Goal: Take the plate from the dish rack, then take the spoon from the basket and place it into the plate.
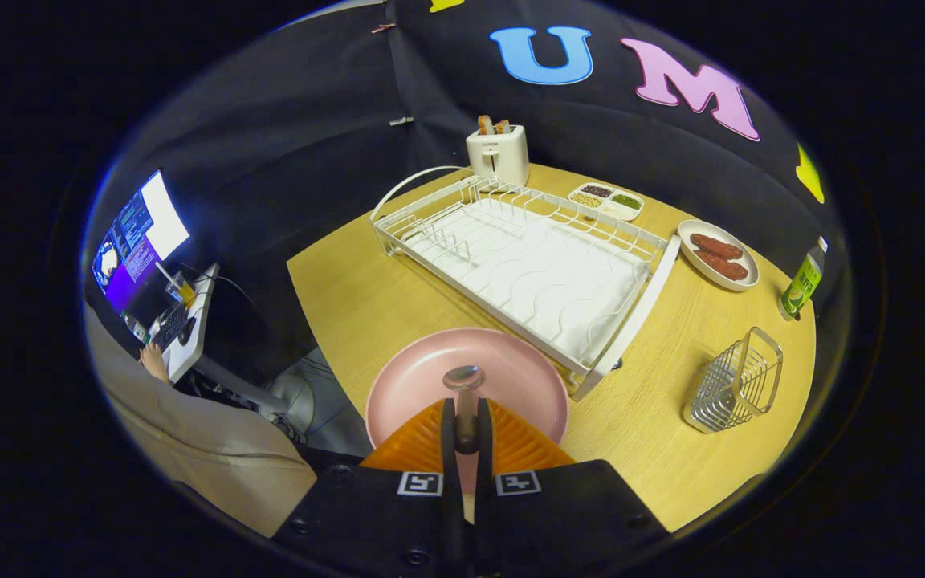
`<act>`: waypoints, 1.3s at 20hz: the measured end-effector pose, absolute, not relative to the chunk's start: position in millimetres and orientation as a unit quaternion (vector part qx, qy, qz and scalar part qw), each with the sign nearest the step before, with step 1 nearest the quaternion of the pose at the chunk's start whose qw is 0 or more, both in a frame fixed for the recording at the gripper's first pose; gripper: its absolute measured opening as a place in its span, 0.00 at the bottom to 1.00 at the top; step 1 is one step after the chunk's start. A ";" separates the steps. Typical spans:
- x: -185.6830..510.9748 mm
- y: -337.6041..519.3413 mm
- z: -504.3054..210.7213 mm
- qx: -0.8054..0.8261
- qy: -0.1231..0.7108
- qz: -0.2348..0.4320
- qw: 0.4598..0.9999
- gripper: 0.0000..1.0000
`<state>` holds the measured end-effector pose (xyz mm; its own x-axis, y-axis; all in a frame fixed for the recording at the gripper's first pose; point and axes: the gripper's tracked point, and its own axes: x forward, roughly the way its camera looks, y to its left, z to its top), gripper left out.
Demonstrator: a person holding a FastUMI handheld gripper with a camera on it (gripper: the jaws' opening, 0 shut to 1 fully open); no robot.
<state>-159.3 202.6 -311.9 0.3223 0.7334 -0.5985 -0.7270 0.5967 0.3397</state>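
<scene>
The gripper [466,429] had its fingers [448,437] drawn close together, pinching the spoon [463,393] by its handle, the metal bowl end standing up just ahead of the tips. Right beneath and beyond them lay the pink plate [430,373] on the wooden tabletop [350,297], sitting just beside the near corner of the white dish rack [527,265]. The wire basket [735,381] stood well apart from the plate, off to the right of the rack. Beyond the rack sat a toaster [498,152], a divided snack tray [607,201], a dish of sausages [718,254] and a green bottle [804,281]
</scene>
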 end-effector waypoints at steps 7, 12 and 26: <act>-166.6 197.2 -340.0 -0.002 0.418 0.432 0.799 0.19; -166.8 196.7 -338.5 0.004 0.418 0.418 0.807 0.61; -106.2 157.8 -269.3 0.017 0.347 0.336 0.875 0.99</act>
